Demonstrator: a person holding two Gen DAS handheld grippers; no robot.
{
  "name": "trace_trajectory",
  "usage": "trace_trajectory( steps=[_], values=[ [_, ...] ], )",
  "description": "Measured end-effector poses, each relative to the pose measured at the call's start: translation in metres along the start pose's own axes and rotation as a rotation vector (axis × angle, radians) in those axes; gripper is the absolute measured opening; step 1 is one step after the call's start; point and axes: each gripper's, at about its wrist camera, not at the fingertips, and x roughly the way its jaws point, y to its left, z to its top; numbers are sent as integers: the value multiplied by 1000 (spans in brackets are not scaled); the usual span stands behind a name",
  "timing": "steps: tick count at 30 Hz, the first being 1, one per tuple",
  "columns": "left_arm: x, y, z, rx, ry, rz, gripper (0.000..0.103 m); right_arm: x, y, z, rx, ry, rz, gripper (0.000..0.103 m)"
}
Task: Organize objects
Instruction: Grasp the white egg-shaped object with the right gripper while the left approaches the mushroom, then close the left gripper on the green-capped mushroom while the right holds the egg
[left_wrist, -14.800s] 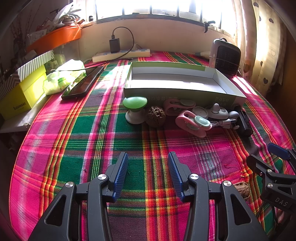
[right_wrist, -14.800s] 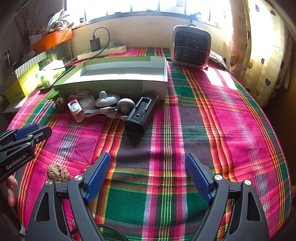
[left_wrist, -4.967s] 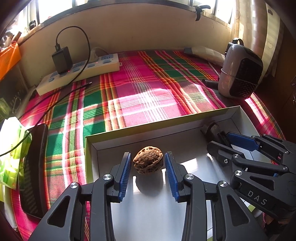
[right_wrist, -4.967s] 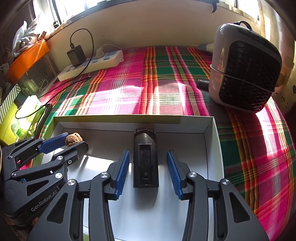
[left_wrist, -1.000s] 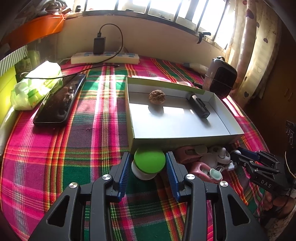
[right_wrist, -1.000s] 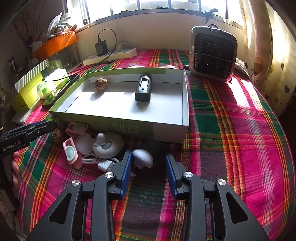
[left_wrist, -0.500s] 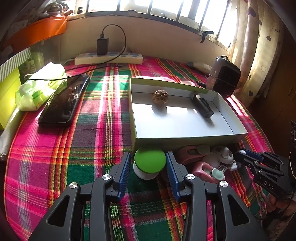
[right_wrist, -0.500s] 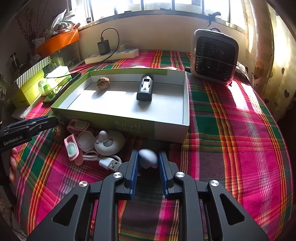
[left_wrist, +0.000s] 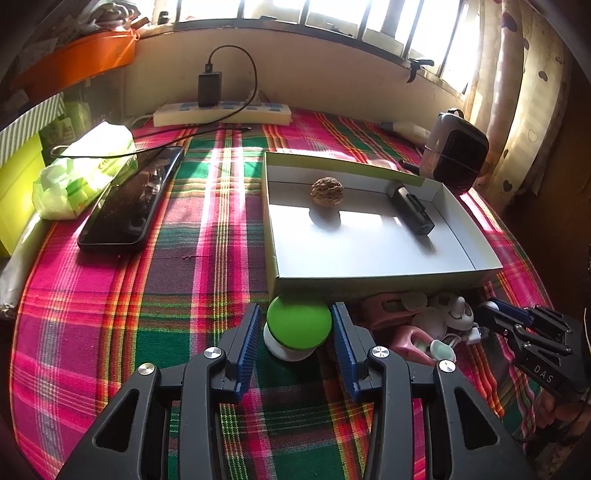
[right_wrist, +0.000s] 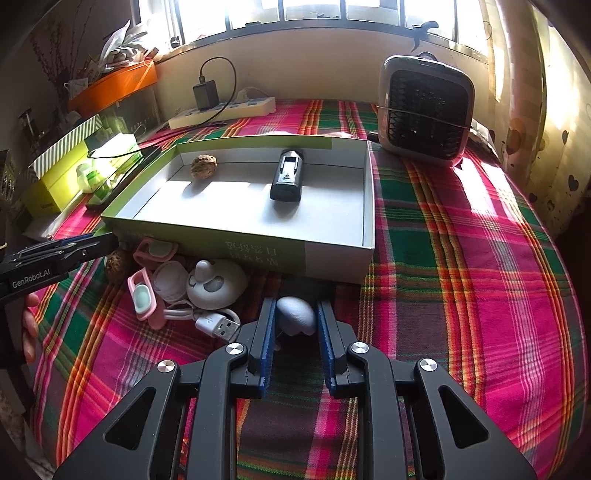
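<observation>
Visibly | left tool (right_wrist: 55, 254) "GenRobot.AI" | right tool (left_wrist: 532, 339) "DAS"

Each gripper, left gripper (left_wrist: 295, 334) and right gripper (right_wrist: 293, 325), consisted of two black plastic arms with triangular cut-outs and round silver screws. The fingers (left_wrist: 245, 349) carried blue ribbed pads. White lettering read "GenRobot.AI" on the left unit's side and "DAS" on the right unit's. Bare skin of the person's left hand (right_wrist: 29, 325) was visible.
</observation>
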Motion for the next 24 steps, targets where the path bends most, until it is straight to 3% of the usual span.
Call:
trace_trajectory(
  steps=[24],
  values=[
    [-1,-3,-1,-2,-3,-4,31,0,-1,0,4,-1,2,23]
  ],
)
